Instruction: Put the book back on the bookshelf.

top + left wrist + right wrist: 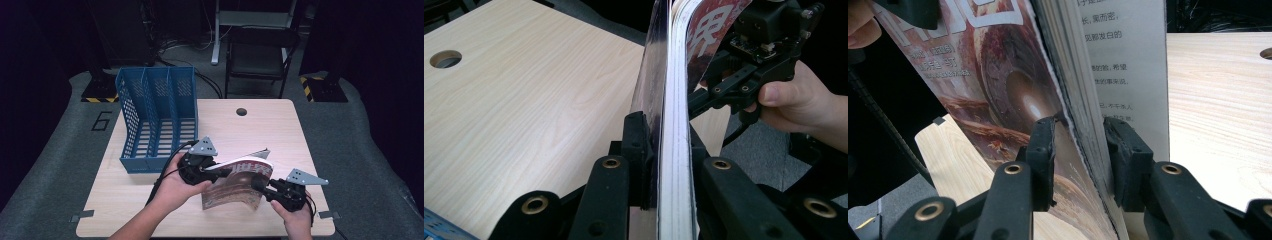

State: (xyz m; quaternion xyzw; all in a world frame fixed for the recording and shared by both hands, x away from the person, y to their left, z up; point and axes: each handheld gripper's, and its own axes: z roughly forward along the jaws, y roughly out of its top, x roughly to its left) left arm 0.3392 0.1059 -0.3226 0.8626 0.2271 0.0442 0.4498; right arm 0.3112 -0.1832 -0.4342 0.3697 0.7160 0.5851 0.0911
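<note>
Thin glossy paperback magazine with a rust-brown cover (235,184), pages bowed, held upright above the pale wood-grain desk (280,130), left gripper (216,171) jaws pinching its top edge, right gripper (261,186) jaws clamped on its side, perforated blue plastic file rack (157,117) just left.

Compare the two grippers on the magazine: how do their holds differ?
The left gripper clamps the magazine at its upper left edge; the right gripper grips its right edge, lower down. The left gripper's fingers press on the whole stack; the right gripper's fingers leave one page outside. Both are shut on it.
</note>
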